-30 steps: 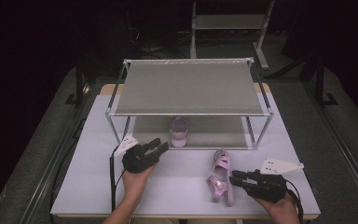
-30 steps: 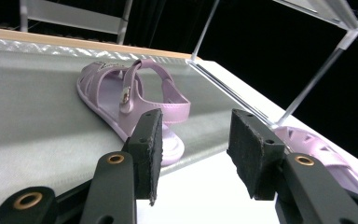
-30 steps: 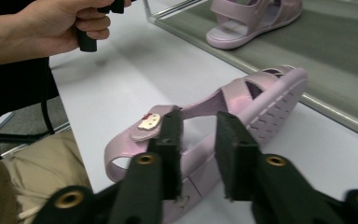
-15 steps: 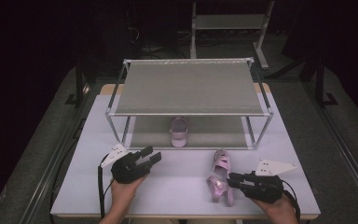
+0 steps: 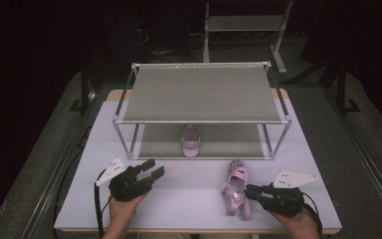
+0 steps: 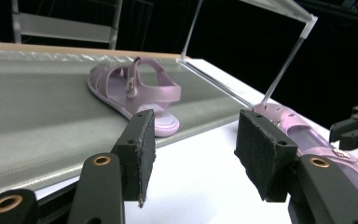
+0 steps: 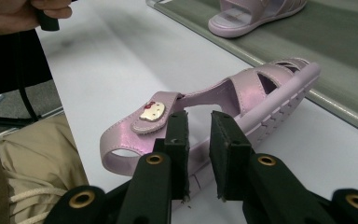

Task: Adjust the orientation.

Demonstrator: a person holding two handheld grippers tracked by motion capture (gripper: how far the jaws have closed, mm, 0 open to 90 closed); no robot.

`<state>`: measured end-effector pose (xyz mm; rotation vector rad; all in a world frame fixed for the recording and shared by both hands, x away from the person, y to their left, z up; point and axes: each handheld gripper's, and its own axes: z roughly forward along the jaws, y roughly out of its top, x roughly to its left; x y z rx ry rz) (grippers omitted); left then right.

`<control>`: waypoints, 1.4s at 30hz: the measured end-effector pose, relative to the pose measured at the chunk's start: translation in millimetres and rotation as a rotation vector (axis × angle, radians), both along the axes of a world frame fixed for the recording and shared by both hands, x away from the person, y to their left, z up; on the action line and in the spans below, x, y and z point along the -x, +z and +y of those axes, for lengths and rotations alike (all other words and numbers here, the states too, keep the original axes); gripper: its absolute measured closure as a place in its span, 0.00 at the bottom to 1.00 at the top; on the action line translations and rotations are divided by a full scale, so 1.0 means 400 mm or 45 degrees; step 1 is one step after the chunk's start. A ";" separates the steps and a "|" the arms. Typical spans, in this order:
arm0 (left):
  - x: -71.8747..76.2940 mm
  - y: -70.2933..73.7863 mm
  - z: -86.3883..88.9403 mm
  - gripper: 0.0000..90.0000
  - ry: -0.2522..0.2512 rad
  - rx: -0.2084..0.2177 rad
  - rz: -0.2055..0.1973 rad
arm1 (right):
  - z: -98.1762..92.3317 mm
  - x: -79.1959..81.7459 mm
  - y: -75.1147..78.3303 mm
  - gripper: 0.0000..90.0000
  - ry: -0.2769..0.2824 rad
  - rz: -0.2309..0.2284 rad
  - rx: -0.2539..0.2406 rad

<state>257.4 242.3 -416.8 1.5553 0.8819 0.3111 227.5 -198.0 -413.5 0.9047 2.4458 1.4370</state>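
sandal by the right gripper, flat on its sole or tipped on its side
Tipped on its side. In the right gripper view the sandal shows its ribbed sole edge facing the camera and its straps opening sideways, as the right gripper clamps its edge.

a two-tier rack (image 5: pixel 201 94) stands at the middle back of the table (image 5: pixel 189 199). one sandal (image 5: pixel 191 140) lies on the rack's lower shelf, near its front edge. a second sandal (image 5: pixel 236 188) lies on the table in front of the rack, toward the right, tipped on its side.
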 end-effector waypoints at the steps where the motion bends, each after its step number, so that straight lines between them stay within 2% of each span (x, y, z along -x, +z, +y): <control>1: 0.000 0.000 0.000 0.52 0.000 0.000 0.000 | 0.000 0.000 0.000 0.85 0.000 0.000 0.000; 3: 0.004 0.004 -0.002 0.52 -0.003 -0.015 -0.022 | -0.005 0.001 0.002 0.85 -0.003 -0.003 0.020; 10: 0.007 0.006 -0.007 0.52 -0.024 -0.017 -0.029 | -0.023 0.002 0.002 0.84 -0.018 -0.001 0.063; 15: 0.006 0.005 -0.007 0.52 -0.026 -0.022 -0.030 | -0.044 -0.002 -0.002 0.85 -0.040 0.026 0.068; 21: 0.005 0.008 0.002 0.51 -0.013 -0.019 -0.033 | -0.073 -0.008 -0.016 0.85 -0.097 0.059 0.129; 25: 0.004 0.009 0.004 0.51 -0.014 -0.021 -0.040 | -0.105 -0.016 -0.028 0.86 -0.200 0.115 0.109; 28: 0.004 0.010 0.005 0.51 -0.016 -0.021 -0.045 | -0.129 -0.019 -0.031 0.83 -0.234 0.138 0.060; 33: 0.006 0.010 0.006 0.51 -0.019 -0.025 -0.049 | -0.145 -0.015 -0.034 0.78 -0.312 0.165 0.043; 37: 0.007 0.010 0.004 0.51 -0.023 -0.029 -0.049 | -0.148 -0.012 -0.033 0.76 -0.315 0.186 0.022; 42: 0.006 0.009 -0.001 0.50 -0.030 -0.036 -0.052 | -0.152 -0.004 -0.025 0.69 -0.321 0.193 -0.054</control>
